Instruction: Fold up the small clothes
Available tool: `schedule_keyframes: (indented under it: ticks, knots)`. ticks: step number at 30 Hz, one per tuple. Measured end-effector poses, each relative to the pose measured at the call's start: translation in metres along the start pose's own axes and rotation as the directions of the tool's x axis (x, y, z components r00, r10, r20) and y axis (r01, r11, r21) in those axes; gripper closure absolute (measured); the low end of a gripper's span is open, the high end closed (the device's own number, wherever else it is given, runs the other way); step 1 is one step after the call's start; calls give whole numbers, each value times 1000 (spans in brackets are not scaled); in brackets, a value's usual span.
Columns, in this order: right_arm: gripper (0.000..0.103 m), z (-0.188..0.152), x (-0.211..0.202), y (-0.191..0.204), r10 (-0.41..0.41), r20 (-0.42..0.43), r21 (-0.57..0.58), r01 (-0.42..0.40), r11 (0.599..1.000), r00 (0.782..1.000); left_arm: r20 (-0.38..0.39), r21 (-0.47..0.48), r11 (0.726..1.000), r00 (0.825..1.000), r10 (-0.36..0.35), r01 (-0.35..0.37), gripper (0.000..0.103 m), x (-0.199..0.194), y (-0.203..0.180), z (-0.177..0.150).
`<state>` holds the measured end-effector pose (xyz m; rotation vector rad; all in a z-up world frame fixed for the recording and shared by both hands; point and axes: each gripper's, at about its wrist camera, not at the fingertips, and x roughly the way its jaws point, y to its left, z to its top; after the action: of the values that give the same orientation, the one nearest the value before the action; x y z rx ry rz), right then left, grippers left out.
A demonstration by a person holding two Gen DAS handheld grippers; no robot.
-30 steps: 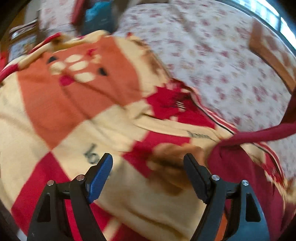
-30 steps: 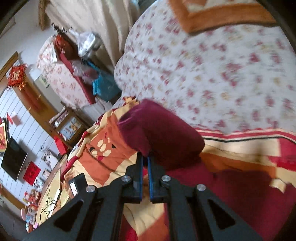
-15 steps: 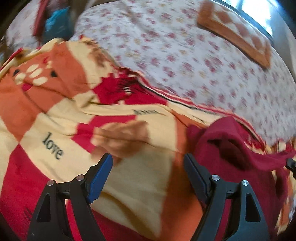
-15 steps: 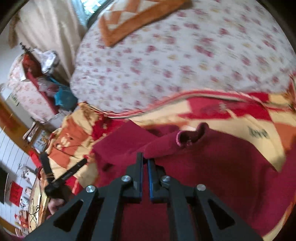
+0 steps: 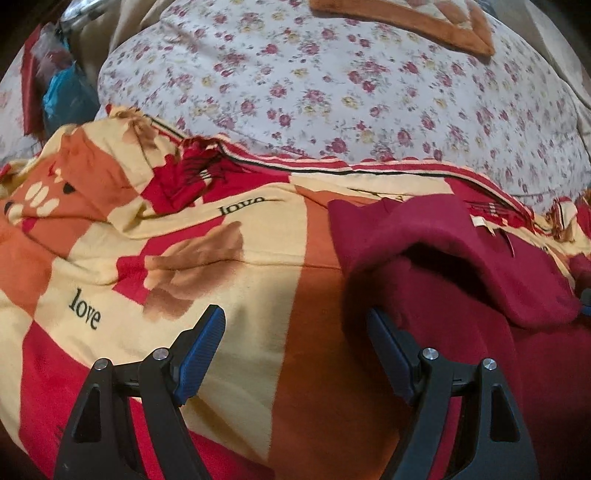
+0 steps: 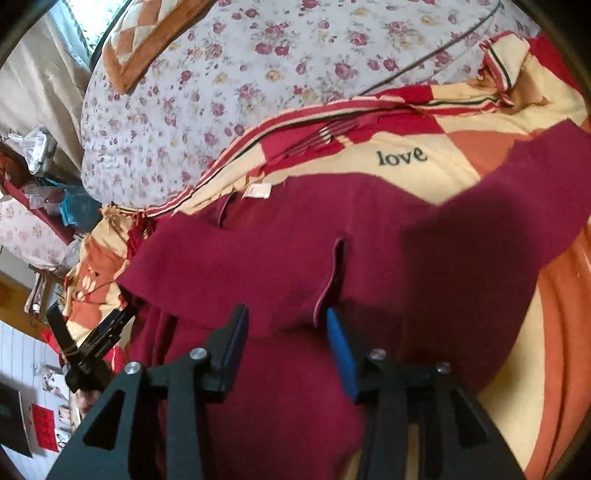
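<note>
A dark red garment (image 6: pixel 280 243) lies on a checked red, cream and orange blanket (image 6: pixel 461 155), with one part folded over onto itself. My right gripper (image 6: pixel 284 314) hovers low over that folded flap. Its jaws are opening, and the flap's edge and a narrow hem lie loose between them without being pinched. In the left wrist view the garment (image 5: pixel 443 280) is at the right, its folded part arching over a dark hollow. My left gripper (image 5: pixel 295 317) is open above the blanket (image 5: pixel 177 266), its right finger at the garment's left edge. The left gripper (image 6: pixel 92 343) also shows at the garment's far left.
The blanket lies over a white sheet with small red flowers (image 5: pixel 332 81). An orange and cream cushion (image 5: pixel 424 22) sits at the bed's far side. Cluttered furniture and a blue bag (image 6: pixel 74 206) stand beyond the bed's left end.
My right gripper came down carrying a part of the red garment, laid it over the rest, and went from shut to parted jaws. My left gripper slid right toward the garment.
</note>
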<state>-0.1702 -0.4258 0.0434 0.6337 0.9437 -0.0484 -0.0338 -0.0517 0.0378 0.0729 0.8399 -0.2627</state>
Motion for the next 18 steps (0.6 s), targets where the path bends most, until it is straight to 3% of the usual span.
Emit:
schedule_keyframes:
  ticks: [2, 3, 4, 5, 8, 10, 12, 14, 15, 17, 18]
  knots:
    - [57, 6, 13, 7, -32, 9, -34, 33, 999, 999, -8, -18, 1000, 1000, -6, 6, 42, 2, 2, -1]
    - [65, 8, 19, 12, -66, 7, -66, 66, 996, 998, -12, -22, 1000, 1000, -3, 3, 42, 4, 3, -1]
    - [88, 10, 22, 19, -92, 9, -102, 93, 990, 996, -15, -21, 1000, 1000, 3, -3, 42, 5, 3, -1]
    - [96, 11, 23, 27, -123, 16, -154, 124, 980, 992, -16, -18, 1000, 1000, 11, -12, 42, 5, 2, -2]
    - [96, 20, -3, 39, -156, 115, -213, 178, 961, 981, -22, -8, 1000, 999, 28, -28, 42, 7, 2, -2]
    - [96, 30, -22, 33, -226, 178, -189, 258, 947, 958, -35, -5, 999, 999, 34, -34, 42, 9, 2, -3]
    - [96, 40, -27, 19, -280, 166, -146, 305, 941, 945, -50, -11, 1000, 999, 6, -7, 42, 10, 2, -3]
    - [94, 45, -16, 11, -323, 72, -156, 331, 931, 944, -53, -6, 1000, 999, 9, -9, 42, 8, 1, -4]
    - [88, 46, -11, 14, -343, 45, -177, 345, 922, 938, -56, 0, 1000, 998, 15, -15, 42, 7, 0, -4]
    - [72, 48, -12, 32, -377, 76, -221, 384, 896, 923, -74, -10, 1000, 997, 3, -4, 42, 5, 2, -5]
    - [57, 49, -14, 41, -378, 104, -231, 392, 890, 920, -87, -31, 999, 996, -16, 13, 42, 3, 4, -6]
